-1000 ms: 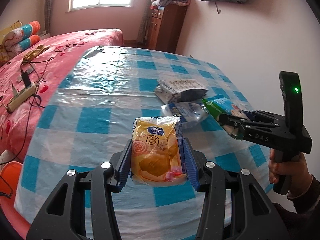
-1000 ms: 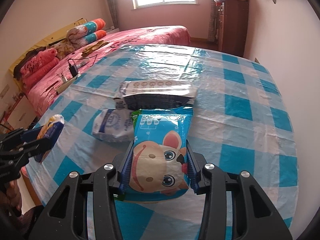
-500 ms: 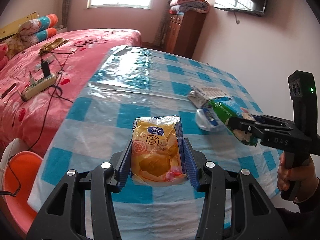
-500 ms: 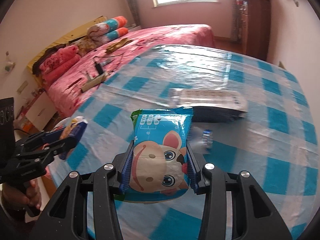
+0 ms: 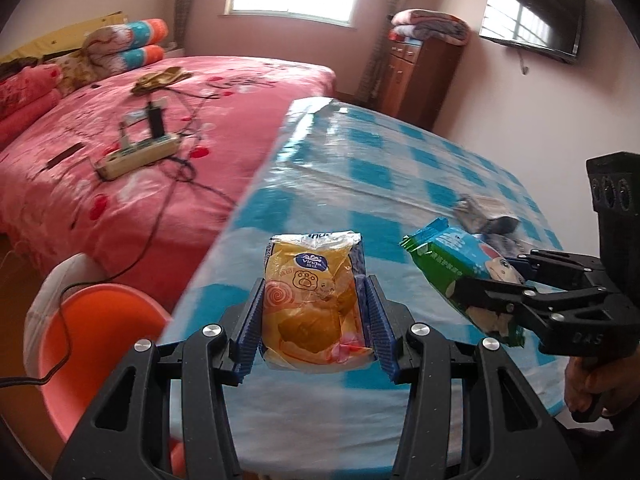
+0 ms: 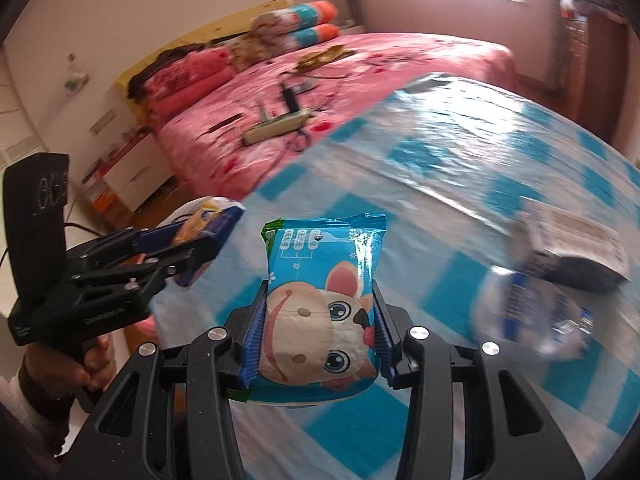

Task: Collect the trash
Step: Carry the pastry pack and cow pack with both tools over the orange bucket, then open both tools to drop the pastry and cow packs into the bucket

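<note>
Trash first: two wrappers are airborne, two more pieces are on the table.

Far left, low beside the table edge: orange bin with a white liner. A black cable drapes across its mouth. Risk: a gripper going in there snags the cord, or a wrapper lands on it and slides out.

Left gripper clamped on the yellow tissue pack, pads on both long sides, held above the table's near-left edge. The pack is soft film and bulges past the fingers; a loose squeeze or a fast swing could let it slip.

Right gripper closed on the blue cartoon wipes packet, gripped low, so most of it sticks out forward. Top-heavy, it could pivot in the jaws.

The grippers ride close together. If both head for the bin at once, I'd expect a clash at the rim.

Right side of the checked tablecloth: a clear crumpled wrapper and a flat white packet lie next to each other, blurred. Easy to forget, and the glossy cover could make them skid.
</note>
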A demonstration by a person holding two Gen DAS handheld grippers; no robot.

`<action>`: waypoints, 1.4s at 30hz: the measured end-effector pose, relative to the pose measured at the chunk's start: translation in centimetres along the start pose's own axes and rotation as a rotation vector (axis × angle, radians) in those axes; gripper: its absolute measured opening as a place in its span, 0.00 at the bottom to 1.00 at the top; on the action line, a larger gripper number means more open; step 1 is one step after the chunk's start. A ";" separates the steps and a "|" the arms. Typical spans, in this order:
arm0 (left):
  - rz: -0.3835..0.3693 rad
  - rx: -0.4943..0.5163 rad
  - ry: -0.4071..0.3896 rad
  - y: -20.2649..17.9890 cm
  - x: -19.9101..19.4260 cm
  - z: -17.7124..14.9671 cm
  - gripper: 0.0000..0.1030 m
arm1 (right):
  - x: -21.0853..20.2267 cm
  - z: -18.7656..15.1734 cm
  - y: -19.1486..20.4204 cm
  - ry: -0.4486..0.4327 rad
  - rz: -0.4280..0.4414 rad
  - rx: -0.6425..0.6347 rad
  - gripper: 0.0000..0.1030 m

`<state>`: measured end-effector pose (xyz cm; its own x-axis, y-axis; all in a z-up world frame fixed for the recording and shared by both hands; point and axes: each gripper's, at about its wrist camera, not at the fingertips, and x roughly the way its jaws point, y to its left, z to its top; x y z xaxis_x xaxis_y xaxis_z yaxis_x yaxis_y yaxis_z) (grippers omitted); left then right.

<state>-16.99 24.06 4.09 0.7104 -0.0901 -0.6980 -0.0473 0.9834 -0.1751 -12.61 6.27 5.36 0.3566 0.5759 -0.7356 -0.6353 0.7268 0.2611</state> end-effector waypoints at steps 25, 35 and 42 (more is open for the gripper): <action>0.290 -0.241 0.001 14.9 -2.7 -3.1 0.49 | 10.3 3.8 15.8 0.138 0.212 -0.344 0.45; 0.317 -0.284 0.008 16.9 -2.8 -4.1 0.49 | 12.8 3.3 18.7 0.165 0.214 -0.433 0.46; 0.329 -0.300 0.019 17.7 -2.6 -4.6 0.49 | 14.1 2.7 19.5 0.177 0.207 -0.460 0.47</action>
<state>-22.94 40.95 -0.39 0.6109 0.2145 -0.7621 -0.4721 0.8715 -0.1331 -18.07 29.62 1.76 0.0965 0.5891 -0.8023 -0.9289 0.3429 0.1400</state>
